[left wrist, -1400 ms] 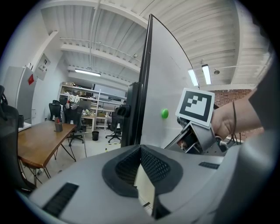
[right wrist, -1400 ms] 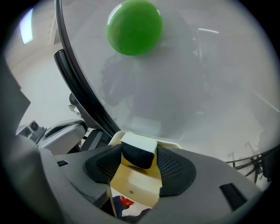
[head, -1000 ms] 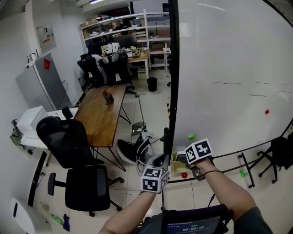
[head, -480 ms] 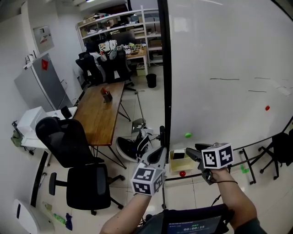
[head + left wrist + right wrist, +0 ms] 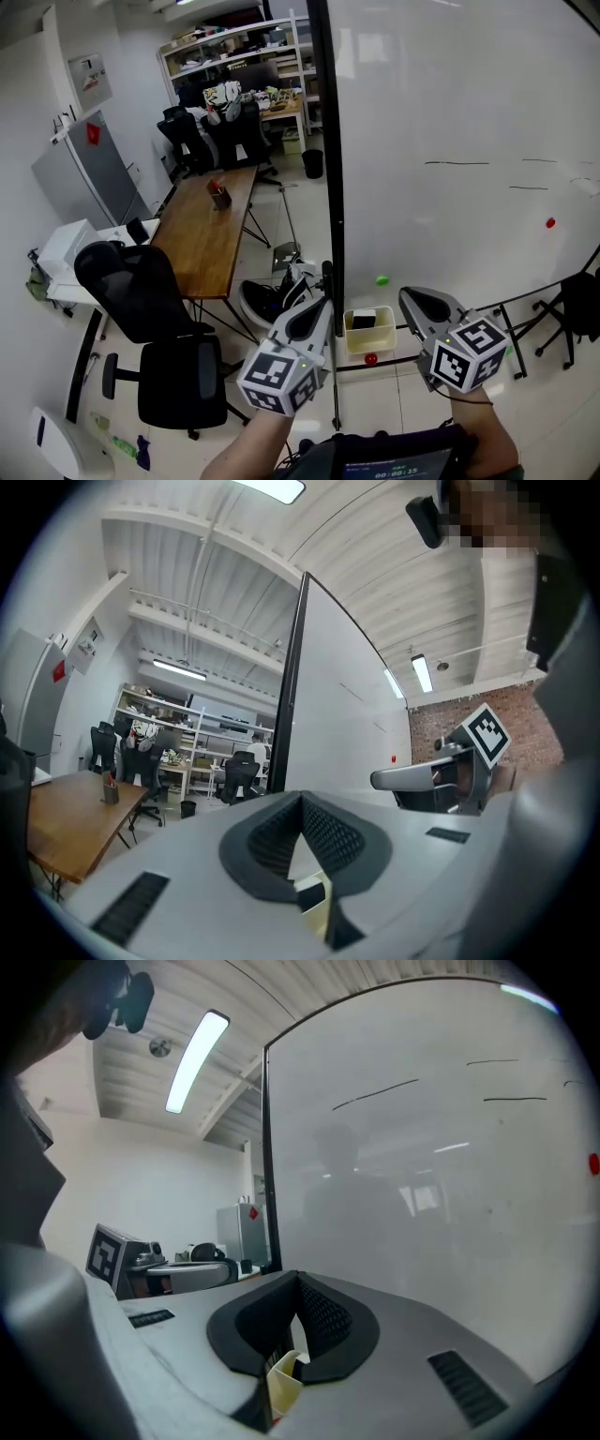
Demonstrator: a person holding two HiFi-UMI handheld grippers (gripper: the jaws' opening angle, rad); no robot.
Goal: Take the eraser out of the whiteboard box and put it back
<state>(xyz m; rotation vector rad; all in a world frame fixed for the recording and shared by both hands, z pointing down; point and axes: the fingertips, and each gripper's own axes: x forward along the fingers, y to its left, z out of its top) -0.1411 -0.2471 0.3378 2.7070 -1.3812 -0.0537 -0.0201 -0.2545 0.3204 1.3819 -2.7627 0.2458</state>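
Hovering level before the whiteboard (image 5: 450, 122), both low in frame. Left tongs (image 5: 317, 309): pinched together, empty. Right tongs (image 5: 412, 300): just snapped shut on nothing. And there, lower centre, tucked dark inside the yellow box (image 5: 368, 345), the eraser (image 5: 364, 321), home between both tools. Held clear, likely to leave it undisturbed; done, probably, or poised for another go.

Head view looks steeply down; gripper views face roughly level, sharing the whiteboard (image 5: 450, 141).
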